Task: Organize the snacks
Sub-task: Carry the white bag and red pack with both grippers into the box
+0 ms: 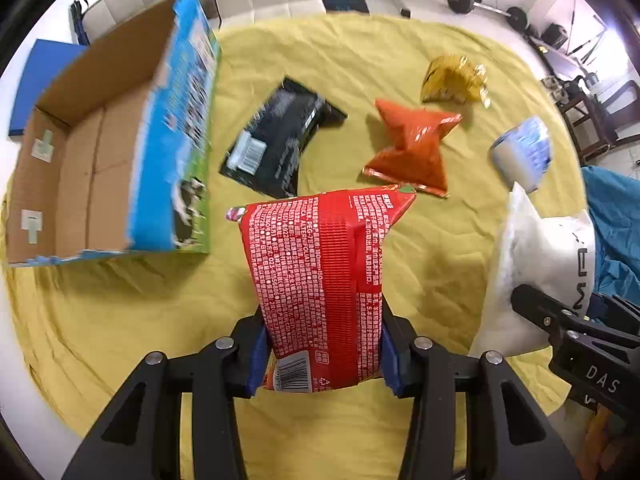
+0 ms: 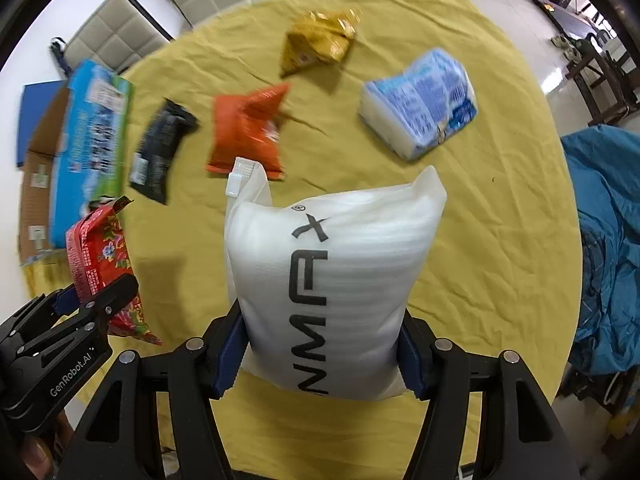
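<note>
Two snack bags are held above the yellow-covered tabletop (image 1: 120,320), one in each claw, while four more lie on the cloth. At far left, the open cardboard box (image 1: 92,168) stands with its mouth upward, presumably the container meant to receive the snacks. Just right of it lies the black packet (image 1: 276,140), flat on the cloth. Near centre, the left claw (image 1: 322,356) is clenched on the lower end of the red bag (image 1: 320,276), which stands up between the blue pads; gripping the sealed end probably spares the contents from crushing. Beyond it rest the orange bag (image 1: 412,152) and, farther off, the gold bag (image 1: 456,80). The blue-and-white pack (image 2: 420,100) lies at right, apart from the others. Nearest on the right, the right claw (image 2: 322,356) grasps the white foam pouch (image 2: 328,276) by its base, lifted clear of the cloth. Judged from this layout, both held bags are bound leftward for the box, which appears empty.
</note>
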A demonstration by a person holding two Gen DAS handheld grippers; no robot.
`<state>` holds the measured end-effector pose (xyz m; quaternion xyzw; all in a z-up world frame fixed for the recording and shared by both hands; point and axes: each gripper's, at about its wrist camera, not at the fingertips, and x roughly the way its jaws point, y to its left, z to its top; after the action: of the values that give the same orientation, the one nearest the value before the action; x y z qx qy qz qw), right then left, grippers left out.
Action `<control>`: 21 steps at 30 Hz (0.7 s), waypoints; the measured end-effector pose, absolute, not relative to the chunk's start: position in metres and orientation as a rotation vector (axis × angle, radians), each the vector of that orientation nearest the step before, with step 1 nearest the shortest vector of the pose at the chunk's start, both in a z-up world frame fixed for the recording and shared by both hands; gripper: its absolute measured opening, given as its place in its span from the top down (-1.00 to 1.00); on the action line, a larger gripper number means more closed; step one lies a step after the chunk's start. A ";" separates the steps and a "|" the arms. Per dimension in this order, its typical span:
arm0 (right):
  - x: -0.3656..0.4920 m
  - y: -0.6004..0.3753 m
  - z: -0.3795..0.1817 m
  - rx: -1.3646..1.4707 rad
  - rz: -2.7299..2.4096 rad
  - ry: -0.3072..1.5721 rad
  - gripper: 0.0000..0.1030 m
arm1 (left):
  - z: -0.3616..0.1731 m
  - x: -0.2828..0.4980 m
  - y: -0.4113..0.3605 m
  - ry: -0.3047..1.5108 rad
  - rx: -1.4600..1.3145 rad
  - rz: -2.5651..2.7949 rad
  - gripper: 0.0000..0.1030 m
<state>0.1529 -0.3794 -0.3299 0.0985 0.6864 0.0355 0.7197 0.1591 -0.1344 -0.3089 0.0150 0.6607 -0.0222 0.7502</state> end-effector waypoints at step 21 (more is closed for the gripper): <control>0.183 -0.271 -0.203 0.233 0.194 1.303 -0.29 | -0.201 0.206 -0.054 1.215 -0.055 -0.127 0.18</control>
<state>0.1833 -0.2706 -0.2034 0.1082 0.6041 0.0901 0.7844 0.2063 -0.0537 -0.2010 -0.0257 0.5702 -0.0598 0.8189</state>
